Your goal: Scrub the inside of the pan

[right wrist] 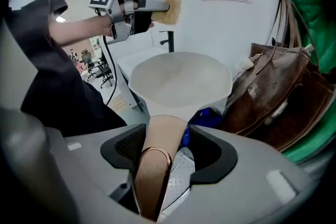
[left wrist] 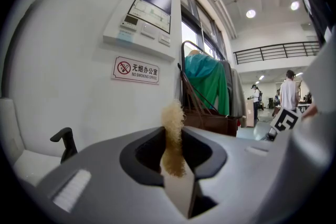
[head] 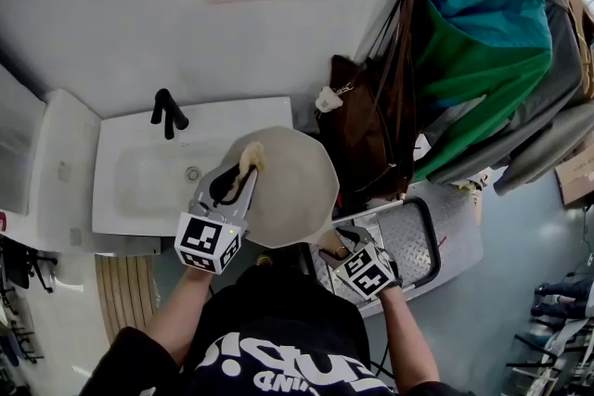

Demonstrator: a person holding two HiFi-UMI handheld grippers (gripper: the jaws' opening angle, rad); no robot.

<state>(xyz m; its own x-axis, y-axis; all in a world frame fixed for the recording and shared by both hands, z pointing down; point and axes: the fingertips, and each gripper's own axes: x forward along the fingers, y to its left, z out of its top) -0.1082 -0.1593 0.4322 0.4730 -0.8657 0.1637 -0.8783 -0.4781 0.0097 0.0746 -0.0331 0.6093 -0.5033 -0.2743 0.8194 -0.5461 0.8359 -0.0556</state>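
The pale cream, matte pan with a softly angular rim (head: 288,190) sits at the centre of the head view, overlapping the right end of the white basin (head: 130,190). Its smooth tan handle (right wrist: 155,155) points to the lower right. The right gripper (right wrist: 163,147) is clamped on that handle, which fills the gap between its jaws.

The left gripper (left wrist: 173,150) is closed on a coarse, fibrous tan scrubbing pad (left wrist: 172,139). The pad's frayed end sticks up past the jaw tips. In the right gripper view the pad hangs at the upper left, above the pan's rim and apart from it, so I judge the scrubbing stroke is not in contact now.

The next move calls for lowering the pad onto the inner surface and rubbing across it. The right gripper would need to brace the handle against that push.

A black tap (head: 167,111) stands in the upper left. A brown leather bag (head: 371,125) hangs just right of the pan.
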